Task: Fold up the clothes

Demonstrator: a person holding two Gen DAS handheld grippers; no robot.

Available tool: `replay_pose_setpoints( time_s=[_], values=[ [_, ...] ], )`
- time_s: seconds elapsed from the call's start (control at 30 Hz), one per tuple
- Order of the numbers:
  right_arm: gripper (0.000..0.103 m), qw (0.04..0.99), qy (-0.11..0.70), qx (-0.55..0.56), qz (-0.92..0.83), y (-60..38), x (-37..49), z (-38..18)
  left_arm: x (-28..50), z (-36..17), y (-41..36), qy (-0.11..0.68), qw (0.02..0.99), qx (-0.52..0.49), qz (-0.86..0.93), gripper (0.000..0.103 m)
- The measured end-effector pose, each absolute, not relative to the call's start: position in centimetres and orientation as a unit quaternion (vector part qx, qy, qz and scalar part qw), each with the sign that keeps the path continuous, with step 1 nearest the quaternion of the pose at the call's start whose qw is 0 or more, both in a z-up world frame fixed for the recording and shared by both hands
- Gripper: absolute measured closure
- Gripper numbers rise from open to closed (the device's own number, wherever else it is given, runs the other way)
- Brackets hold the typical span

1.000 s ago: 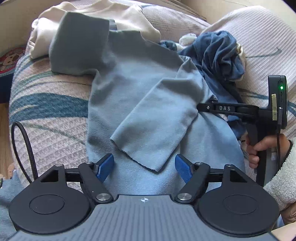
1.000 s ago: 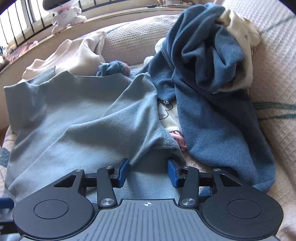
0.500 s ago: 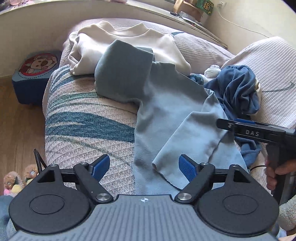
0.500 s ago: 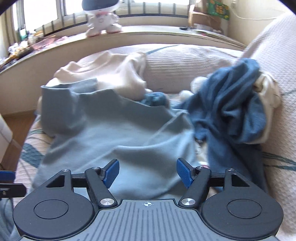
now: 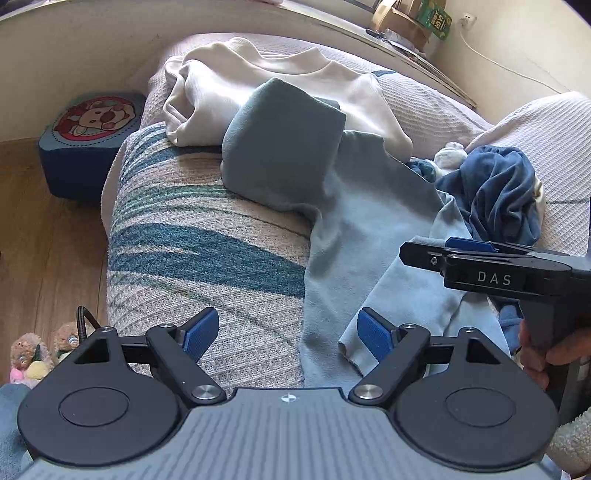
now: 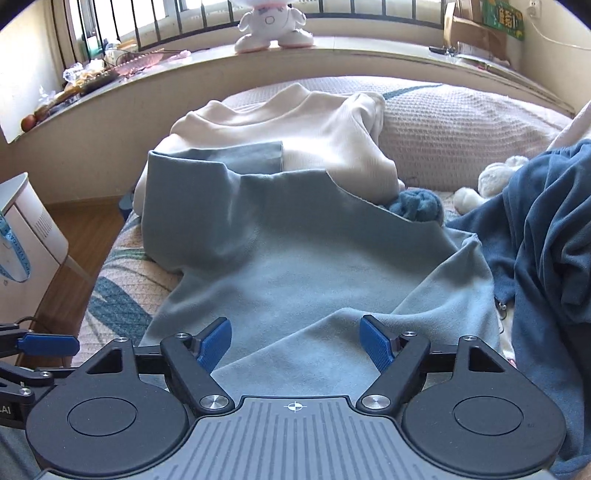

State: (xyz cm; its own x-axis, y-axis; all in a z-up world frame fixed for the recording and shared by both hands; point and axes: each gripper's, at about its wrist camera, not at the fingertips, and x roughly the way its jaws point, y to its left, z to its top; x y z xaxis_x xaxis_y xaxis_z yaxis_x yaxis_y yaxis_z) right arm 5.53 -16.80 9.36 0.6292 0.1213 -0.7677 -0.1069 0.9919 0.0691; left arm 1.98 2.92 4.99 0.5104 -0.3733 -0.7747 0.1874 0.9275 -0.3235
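Your left gripper (image 5: 287,335) stands spread, empty; your right gripper (image 6: 295,341) is opening above the light-blue fleece top (image 6: 295,266), seemingly clear of it.

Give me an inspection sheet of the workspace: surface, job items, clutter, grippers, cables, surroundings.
Surface: sofa cover, woven, blue leaf pattern.
Job's things: light blue shirt spread flat, both sleeves folded in; cream top behind it; dark blue garment heaped at the right.
Clutter: white socks, small blue bundle.
Grippers: left gripper open, holding nothing; right gripper jaws opening, nothing between them, above the shirt.
Cables: black cable by the left gripper; wall cord.
Surroundings: window ledge, white toy figure, blue stool, wood floor.
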Motion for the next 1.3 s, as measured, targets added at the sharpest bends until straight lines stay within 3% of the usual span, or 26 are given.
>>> replay_pose_setpoints(
  time_s=[0.3,0.7,1.0,1.17,1.23,1.3],
  values=[
    [0.024,0.903,0.424,0.02,0.066,-17.2,5.4,9.4,3.0,5.4,4.0,0.467,0.863,-0.115,-0.154,0.022],
    [0.019,0.913,0.382,-0.017,0.142,-15.5,6.0,14.2,5.2,6.8,6.0,0.455,0.87,-0.11,-0.157,0.024],
    [0.018,0.908,0.344,-0.055,0.232,-8.4,15.4,17.5,4.6,4.7,5.7,0.475,0.854,-0.117,-0.177,0.023],
    [0.02,0.88,0.418,-0.053,0.22,-5.4,21.4,14.2,4.9,4.5,6.8,0.477,0.852,-0.125,-0.176,0.023],
    [0.034,0.874,0.439,-0.061,0.199,-4.7,22.6,12.4,5.0,4.4,7.2,0.478,0.851,-0.128,-0.173,0.023],
    [0.074,0.871,0.449,-0.068,0.186,-4.6,22.9,11.4,5.0,4.4,7.5,0.479,0.851,-0.132,-0.169,0.023]
  ],
)
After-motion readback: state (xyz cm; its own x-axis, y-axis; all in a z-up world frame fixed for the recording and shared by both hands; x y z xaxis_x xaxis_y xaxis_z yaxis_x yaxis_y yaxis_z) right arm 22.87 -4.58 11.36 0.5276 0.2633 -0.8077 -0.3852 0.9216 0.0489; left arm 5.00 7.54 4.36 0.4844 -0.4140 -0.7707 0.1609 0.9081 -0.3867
